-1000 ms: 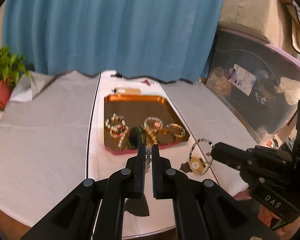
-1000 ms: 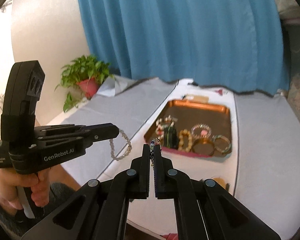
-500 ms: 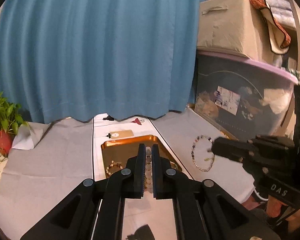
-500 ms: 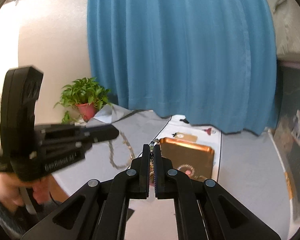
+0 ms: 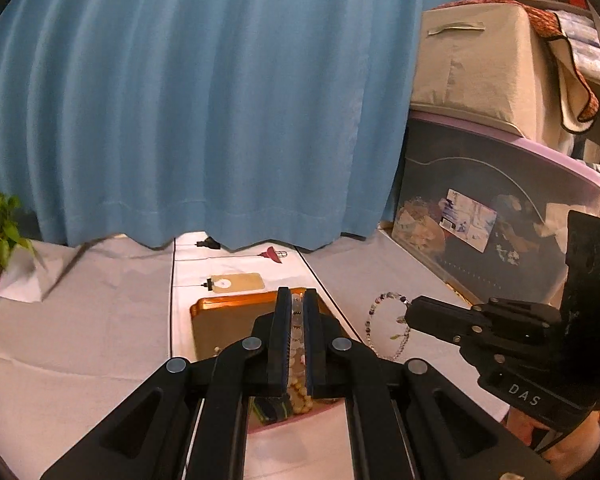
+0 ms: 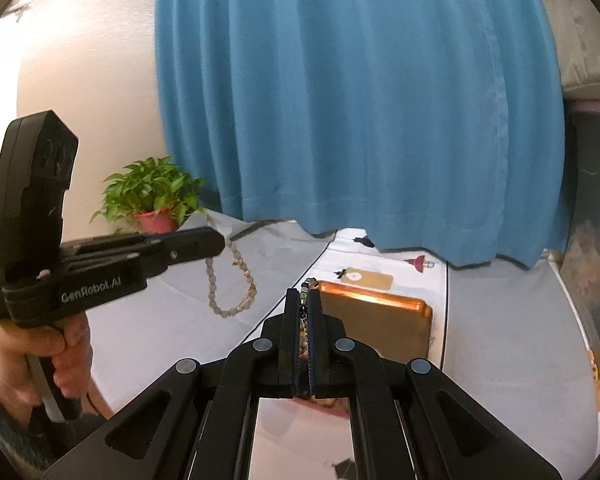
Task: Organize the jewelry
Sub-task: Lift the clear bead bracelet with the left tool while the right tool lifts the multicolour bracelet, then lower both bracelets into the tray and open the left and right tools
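My left gripper is shut on a pale beaded bracelet; in the right wrist view it hangs as a loop from the left gripper. My right gripper is shut on a multicoloured beaded bracelet, which dangles from the right gripper in the left wrist view as a loop. Both are held above a copper tray, also in the right wrist view. Yellow beads lie in the tray behind my fingers.
The tray sits on a white cloth strip between grey cloths. A blue curtain hangs behind. A potted plant stands at left. Storage bins stand at right. A gold tag and a red trinket lie beyond the tray.
Both grippers have lifted up from the table with their bracelets, so the tray sits lower and farther in view. Both stay shut.
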A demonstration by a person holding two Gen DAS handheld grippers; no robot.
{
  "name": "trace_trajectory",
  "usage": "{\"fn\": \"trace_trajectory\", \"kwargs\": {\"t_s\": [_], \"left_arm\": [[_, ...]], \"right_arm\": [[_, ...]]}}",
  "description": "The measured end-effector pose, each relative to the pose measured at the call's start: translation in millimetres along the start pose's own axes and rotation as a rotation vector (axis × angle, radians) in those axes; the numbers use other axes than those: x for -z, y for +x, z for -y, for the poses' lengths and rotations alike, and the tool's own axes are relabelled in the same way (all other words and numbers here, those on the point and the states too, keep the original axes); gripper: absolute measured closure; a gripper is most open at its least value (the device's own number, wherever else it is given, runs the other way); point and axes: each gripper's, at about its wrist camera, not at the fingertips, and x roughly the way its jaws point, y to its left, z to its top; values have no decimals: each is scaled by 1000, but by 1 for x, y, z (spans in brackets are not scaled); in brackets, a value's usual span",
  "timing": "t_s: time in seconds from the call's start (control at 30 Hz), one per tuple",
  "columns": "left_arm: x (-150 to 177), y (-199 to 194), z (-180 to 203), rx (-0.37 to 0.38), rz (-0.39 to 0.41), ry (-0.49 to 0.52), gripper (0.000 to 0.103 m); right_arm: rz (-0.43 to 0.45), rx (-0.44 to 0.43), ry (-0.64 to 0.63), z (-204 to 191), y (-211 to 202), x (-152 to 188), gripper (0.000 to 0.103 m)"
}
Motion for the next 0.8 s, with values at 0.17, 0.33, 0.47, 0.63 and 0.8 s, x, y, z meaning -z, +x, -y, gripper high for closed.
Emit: {"fn": "trace_trajectory", "kwargs": {"t_s": [0.17,0.33,0.47,0.63,0.8], "left_arm": [[8,41,-13,11,0,-40,100],[21,82,-31,13,-27,-83,100],[30,116,-41,24,-70,-83,100],[49,158,-52,4,-155,-88,100],[74,191,-60,-31,-268,-91,100]], "right_arm": [[-4,43,17,13,32,4,100],[-29,69,-10,28,68,15,100],[-11,73,5,40,84,24,100],[-65,85,0,50,114,39,100],[-155,102,29,70,140,63,100]]}}
